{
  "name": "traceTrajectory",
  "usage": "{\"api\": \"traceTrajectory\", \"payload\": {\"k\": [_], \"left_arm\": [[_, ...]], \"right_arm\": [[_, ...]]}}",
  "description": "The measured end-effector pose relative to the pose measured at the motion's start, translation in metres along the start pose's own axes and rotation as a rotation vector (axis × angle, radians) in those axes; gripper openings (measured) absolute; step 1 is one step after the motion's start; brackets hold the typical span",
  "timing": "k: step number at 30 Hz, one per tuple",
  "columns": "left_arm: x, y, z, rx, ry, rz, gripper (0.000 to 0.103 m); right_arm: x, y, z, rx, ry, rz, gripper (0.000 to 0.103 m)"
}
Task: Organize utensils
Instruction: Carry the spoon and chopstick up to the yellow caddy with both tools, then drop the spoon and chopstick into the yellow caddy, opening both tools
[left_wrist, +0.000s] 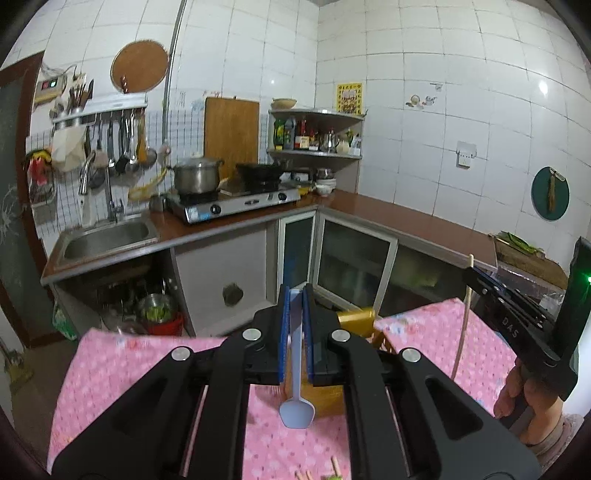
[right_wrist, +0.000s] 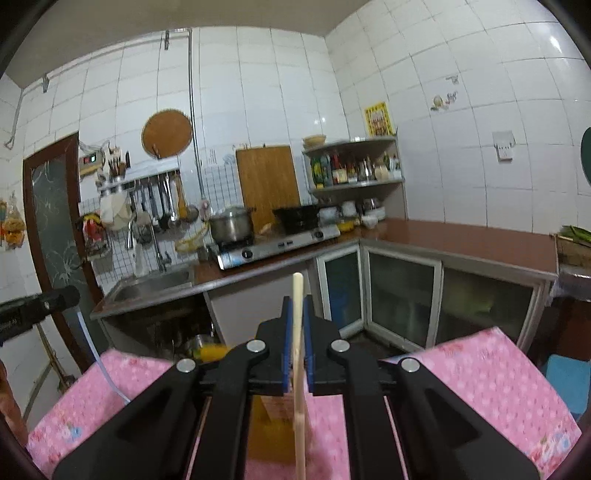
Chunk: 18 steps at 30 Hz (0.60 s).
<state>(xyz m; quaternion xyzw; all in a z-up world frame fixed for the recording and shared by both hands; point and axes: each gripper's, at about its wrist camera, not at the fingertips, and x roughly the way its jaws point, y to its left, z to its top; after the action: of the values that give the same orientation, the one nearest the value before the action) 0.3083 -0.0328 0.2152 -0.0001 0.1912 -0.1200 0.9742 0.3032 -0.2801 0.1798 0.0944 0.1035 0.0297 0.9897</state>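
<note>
Spoon (left_wrist: 296, 402) and chopstick (right_wrist: 298, 369) are both up in the air, one in each tool. The left tool (left_wrist: 295, 332) is squeezed shut on the pale blue spoon, with the handle pointing up and the bowl hanging down. The right tool (right_wrist: 296, 343) is squeezed shut on the long pale chopstick, which stands almost straight up. Both hang above the yellow holder (left_wrist: 356, 318), which sits on the pink tabletop (left_wrist: 107, 373). I think the step now is carrying the two things over to the yellow holder. Next, each one should be lined up over the holder's open top, lowered in gently and let go. I cannot see the inside of the holder.
</note>
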Motion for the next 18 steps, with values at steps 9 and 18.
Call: {"api": "traceTrajectory", "payload": {"k": [9,18], "left_arm": [[0.039,-0.006,0.030,-0.012,-0.019,0.002,0.006],[0.094,-0.003,0.008,-0.028,0.038,-0.021,0.006]], "right_arm": [[0.031,0.008,0.043,0.050,-0.138,0.047,0.006],[0.076,0.014,0.021,0.034,-0.145,0.078,0.006]]}}
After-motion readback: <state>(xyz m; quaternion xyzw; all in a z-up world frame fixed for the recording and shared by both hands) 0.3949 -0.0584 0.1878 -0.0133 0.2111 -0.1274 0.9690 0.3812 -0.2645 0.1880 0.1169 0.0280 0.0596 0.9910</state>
